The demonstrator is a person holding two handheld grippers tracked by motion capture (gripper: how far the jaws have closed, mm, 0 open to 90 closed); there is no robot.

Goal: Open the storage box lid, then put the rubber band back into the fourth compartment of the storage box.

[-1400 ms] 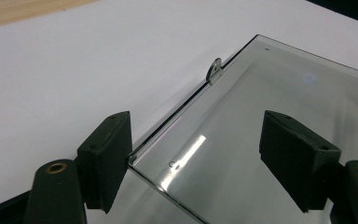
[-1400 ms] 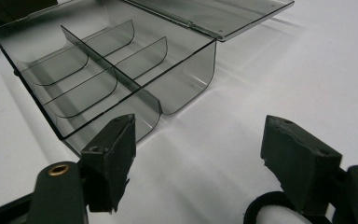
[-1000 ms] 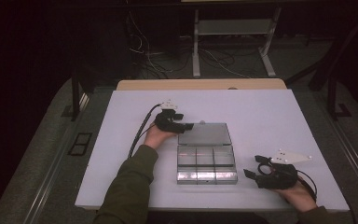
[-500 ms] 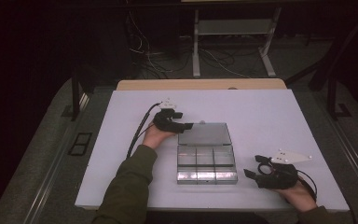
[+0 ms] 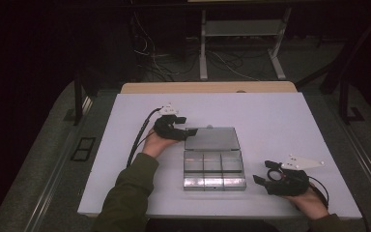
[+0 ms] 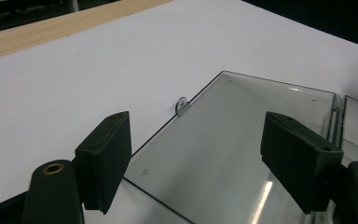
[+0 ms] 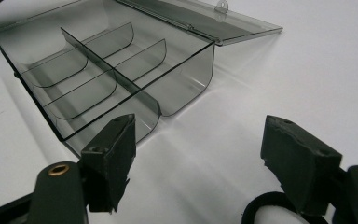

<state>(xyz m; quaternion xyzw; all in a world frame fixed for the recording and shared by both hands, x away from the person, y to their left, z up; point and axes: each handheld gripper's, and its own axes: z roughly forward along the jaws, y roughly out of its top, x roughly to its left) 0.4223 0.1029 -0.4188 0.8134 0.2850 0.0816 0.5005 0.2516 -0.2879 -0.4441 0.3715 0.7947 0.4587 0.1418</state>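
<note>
Two claws sit released around the open box [image 5: 213, 164] — left claw [image 5: 189, 132] at its flat lid's corner, right claw [image 5: 260, 180] waiting just beside its compartments, nothing gripped

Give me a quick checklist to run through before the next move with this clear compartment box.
1. Lid fully open, lying flat on the table: ok.
2. Compartments of the box free of items: ok, as far as the right gripper view shows.
3. Left gripper open, nothing between its pads, at the lid's left edge: ok.
4. Right gripper open, holding nothing, apart from the box: ok.
5. Black ring lying by the right gripper: cannot tell what it is.
6. Box squarely on the table, away from the edges: ok.
</note>
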